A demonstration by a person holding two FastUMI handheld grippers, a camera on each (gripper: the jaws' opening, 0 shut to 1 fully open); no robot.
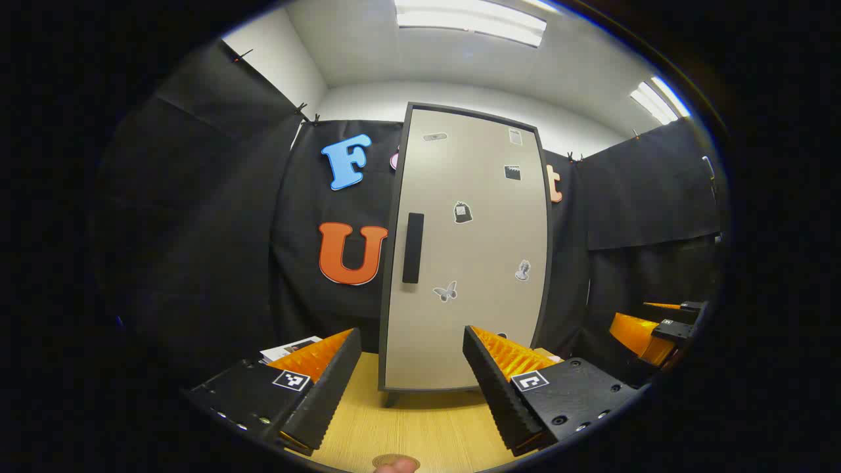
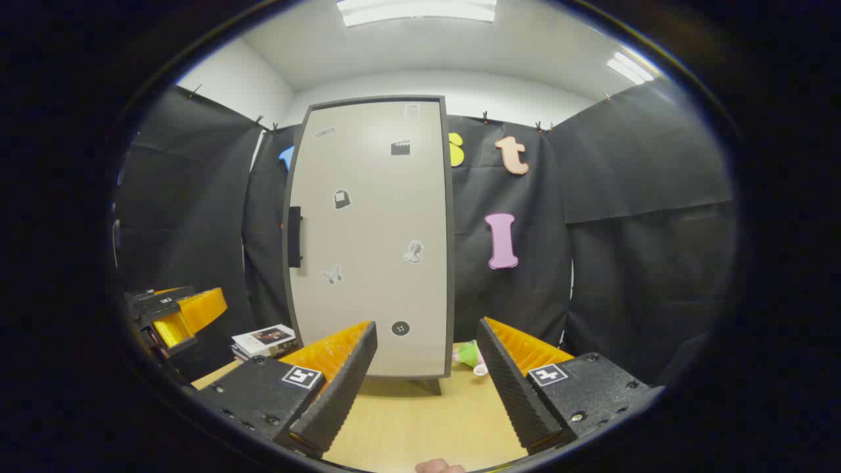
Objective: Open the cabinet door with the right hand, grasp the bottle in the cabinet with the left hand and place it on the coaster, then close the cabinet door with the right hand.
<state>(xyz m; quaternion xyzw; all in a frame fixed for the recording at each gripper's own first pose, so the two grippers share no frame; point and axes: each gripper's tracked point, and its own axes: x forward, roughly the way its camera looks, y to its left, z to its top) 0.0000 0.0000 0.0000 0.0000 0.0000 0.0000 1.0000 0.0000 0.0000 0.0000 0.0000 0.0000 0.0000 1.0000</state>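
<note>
Left gripper view: left gripper [image 1: 412, 387] low centre, jaws apart, empty. Cabinet [image 1: 466, 249] mid-frame on table [image 1: 420, 427], door shut, handle [image 1: 412, 247] on its left edge. Right gripper view: books [image 2: 264, 340] lower left; right gripper [image 2: 427, 387] jaws apart, empty. Bottle unseen.

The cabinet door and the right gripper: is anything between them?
No. In the right gripper view, bare wooden tabletop runs from the open right gripper to the shut cabinet door; the door handle is untouched.
</note>
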